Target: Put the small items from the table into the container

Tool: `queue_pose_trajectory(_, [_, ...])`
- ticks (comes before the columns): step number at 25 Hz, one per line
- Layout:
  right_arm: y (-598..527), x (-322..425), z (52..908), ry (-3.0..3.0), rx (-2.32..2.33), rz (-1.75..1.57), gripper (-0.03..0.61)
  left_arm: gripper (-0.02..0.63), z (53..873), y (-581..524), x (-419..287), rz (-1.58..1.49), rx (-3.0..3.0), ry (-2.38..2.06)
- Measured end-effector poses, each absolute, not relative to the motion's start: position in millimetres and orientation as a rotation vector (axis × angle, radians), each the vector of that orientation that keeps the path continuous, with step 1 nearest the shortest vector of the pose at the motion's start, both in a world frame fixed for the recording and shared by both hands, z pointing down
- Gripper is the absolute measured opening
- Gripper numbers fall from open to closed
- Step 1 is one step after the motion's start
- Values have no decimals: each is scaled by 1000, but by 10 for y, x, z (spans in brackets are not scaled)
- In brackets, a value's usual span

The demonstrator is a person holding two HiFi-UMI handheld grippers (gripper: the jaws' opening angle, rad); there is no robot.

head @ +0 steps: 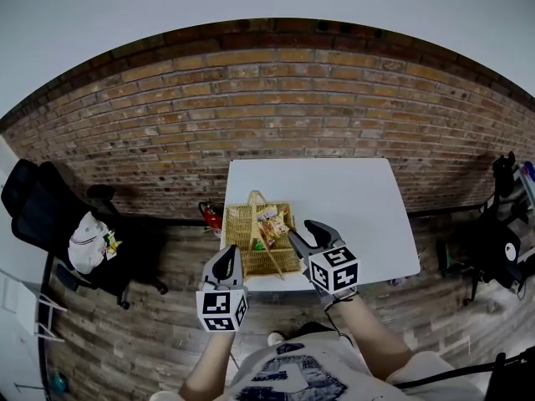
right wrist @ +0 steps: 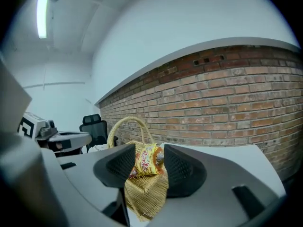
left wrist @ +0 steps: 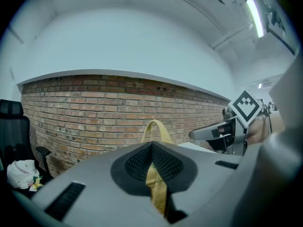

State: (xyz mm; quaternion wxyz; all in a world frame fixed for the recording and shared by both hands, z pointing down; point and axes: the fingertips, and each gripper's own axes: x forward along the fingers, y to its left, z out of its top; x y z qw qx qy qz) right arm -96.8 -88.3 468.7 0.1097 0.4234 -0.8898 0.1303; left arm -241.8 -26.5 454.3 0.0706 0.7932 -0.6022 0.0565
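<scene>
Packing looks all but done: the white table (head: pixel 351 199) shows no loose item beside the wicker basket (head: pixel 238 224). The right gripper (head: pixel 303 232) hangs released just right of the basket, with a yellow snack packet (right wrist: pixel 146 159) lying inside beyond its parted jaws. The left gripper (left wrist: pixel 152 146) appears clenched on the basket's near wall. The next move is probably to let go and back away, minding the arched handle (left wrist: pixel 164 133). An office chair (head: pixel 42 207) stands well left of both tools.

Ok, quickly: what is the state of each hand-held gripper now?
Left hand-held gripper: jaws nearly together, woven basket in the slit; grip cannot be told.
Right hand-held gripper: open, holding nothing; snack packet sits beyond, in basket.
</scene>
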Motion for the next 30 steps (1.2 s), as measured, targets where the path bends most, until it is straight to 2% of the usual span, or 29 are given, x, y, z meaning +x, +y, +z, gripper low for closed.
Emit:
queue_pose_trajectory(9, [-614, -431, 4263, -2669, 1381, 244, 52, 48, 4321, -74, -2008, 162, 2428, -1822])
queue_pose_trajectory(11, [-547, -296, 4175, -2683, 1399, 224, 34, 48, 4252, -38, -1892, 154, 2434, -1824])
queue_pose_trajectory(30, [136, 786, 4063, -2726, 1391, 232, 20, 48, 4023, 594, -817, 196, 2456, -1886])
